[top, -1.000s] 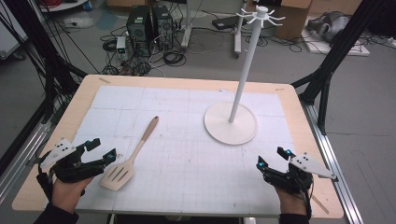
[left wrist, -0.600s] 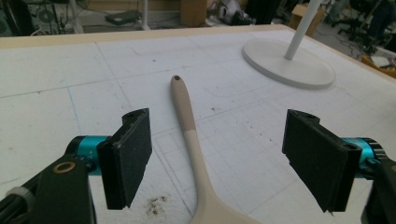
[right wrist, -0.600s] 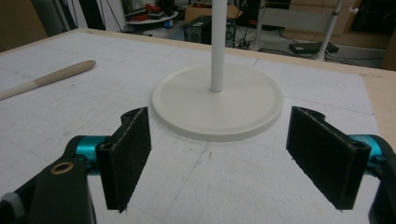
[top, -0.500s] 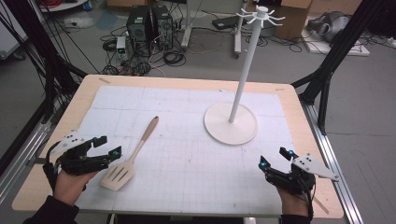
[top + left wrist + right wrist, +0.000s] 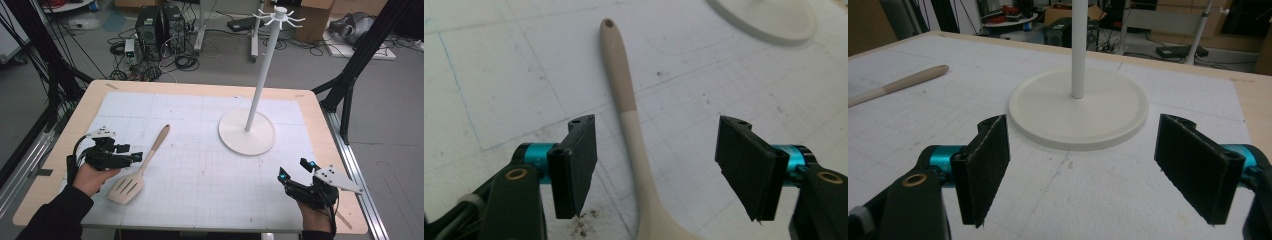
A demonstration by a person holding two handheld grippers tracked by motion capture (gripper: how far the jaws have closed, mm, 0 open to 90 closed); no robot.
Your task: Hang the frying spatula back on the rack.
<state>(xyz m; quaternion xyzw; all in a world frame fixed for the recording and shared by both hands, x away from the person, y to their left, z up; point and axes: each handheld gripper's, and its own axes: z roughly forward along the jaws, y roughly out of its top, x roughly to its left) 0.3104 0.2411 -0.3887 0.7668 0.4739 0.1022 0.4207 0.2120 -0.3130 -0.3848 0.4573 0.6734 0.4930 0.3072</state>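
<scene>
The left gripper [image 5: 656, 167] is straddling the beige slotted spatula [image 5: 141, 166] lying on the bench [image 5: 200, 100], its fingers [image 5: 574, 165] just narrowing yet touching nothing. Farther right the white hook stand [image 5: 247, 132] is standing upright. The right gripper [image 5: 1083, 170] is hovering, fingers spread, empty.

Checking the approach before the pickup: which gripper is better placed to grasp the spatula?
The left gripper: the spatula handle lies between its jaws, which have just been closing without touching it. The right gripper faces the stand's base.
</scene>
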